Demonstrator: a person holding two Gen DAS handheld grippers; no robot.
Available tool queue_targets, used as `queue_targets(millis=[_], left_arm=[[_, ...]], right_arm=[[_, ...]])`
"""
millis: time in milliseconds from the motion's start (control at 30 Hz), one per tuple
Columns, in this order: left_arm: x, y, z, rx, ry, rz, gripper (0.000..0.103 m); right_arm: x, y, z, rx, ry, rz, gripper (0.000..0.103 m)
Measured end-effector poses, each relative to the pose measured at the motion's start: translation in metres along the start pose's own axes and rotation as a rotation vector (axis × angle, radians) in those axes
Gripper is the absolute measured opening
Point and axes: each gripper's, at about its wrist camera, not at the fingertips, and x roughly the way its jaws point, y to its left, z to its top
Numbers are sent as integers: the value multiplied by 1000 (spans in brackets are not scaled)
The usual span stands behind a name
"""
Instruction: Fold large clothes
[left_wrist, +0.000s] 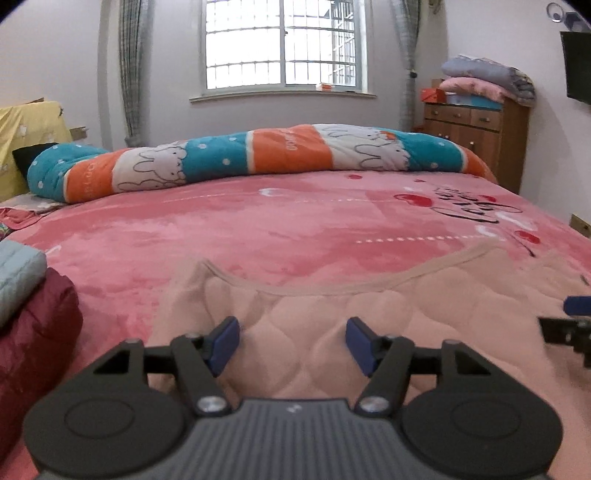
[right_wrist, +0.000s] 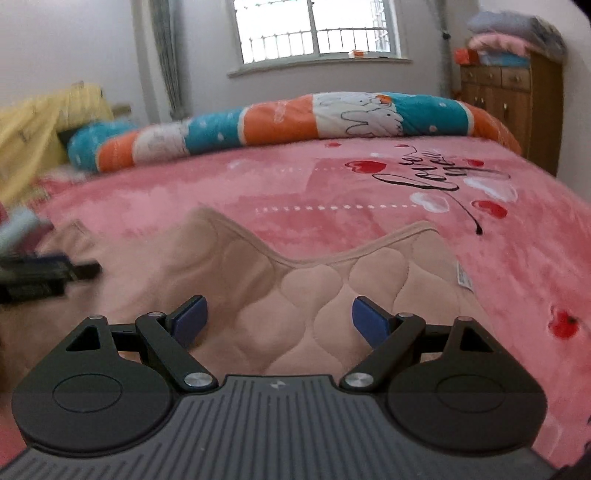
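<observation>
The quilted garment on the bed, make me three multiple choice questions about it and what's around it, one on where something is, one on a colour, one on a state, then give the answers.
1. Where does the rolled cartoon-print quilt lie?
A. Along the far side of the bed, under the window
B. On the wooden dresser
C. On top of the garment

2. What colour is the quilted garment?
A. Teal
B. Beige-pink
C. Dark red

3. How do the right tongs stand?
A. Shut on the garment's neckline
C. Shut on the pink bedspread
B. Open, nothing pinched

Answers:
1. A, the roll stretches across the far edge of the pink bedspread below the window.
2. B, its stitched fabric is pale beige-pink, with a matching neckline band.
3. B, both blue pads stand apart above the fabric.
</observation>
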Motion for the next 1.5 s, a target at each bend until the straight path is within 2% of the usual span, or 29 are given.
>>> queue_targets(millis=[67,167,233,467,567,733,933,1100,1167,1400,1500], left_arm=[[7,3,-4,9,-9,7,74],[19,6,-13,5,0,21,81],[25,8,-18,-1,-3,24,84],[39,18,-27,-70,0,8,94],[44,21,-30,-94,7,1,97],[45,17,-31,-77,0,14,97],[40,5,-31,-18,-22,67,99],[27,3,-24,-5,-21,89,99],[14,-1,-20,7,-31,91,98],[-34,-39,-7,-10,-130,-28,98],[-30,-68,-2,20,-88,-67,98]], right_arm=[[12,-5,-2,-27,18,-44,103],[24,-21,-6,-17,26,-63,103],[32,-28,-4,24,32,-59,103],[53,-30,-5,22,39,-95,103],[53,-21,-11,5,31,-106,103],[53,-13,-17,-12,15,-121,103],[47,-10,-19,-13,-9,-130,103],[27,-10,-21,25,-29,-119,103],[12,-11,-20,52,-42,-148,103],[-75,-26,-43,197,-174,-253,103],[-101,-28,-59,212,-215,-281,103]])
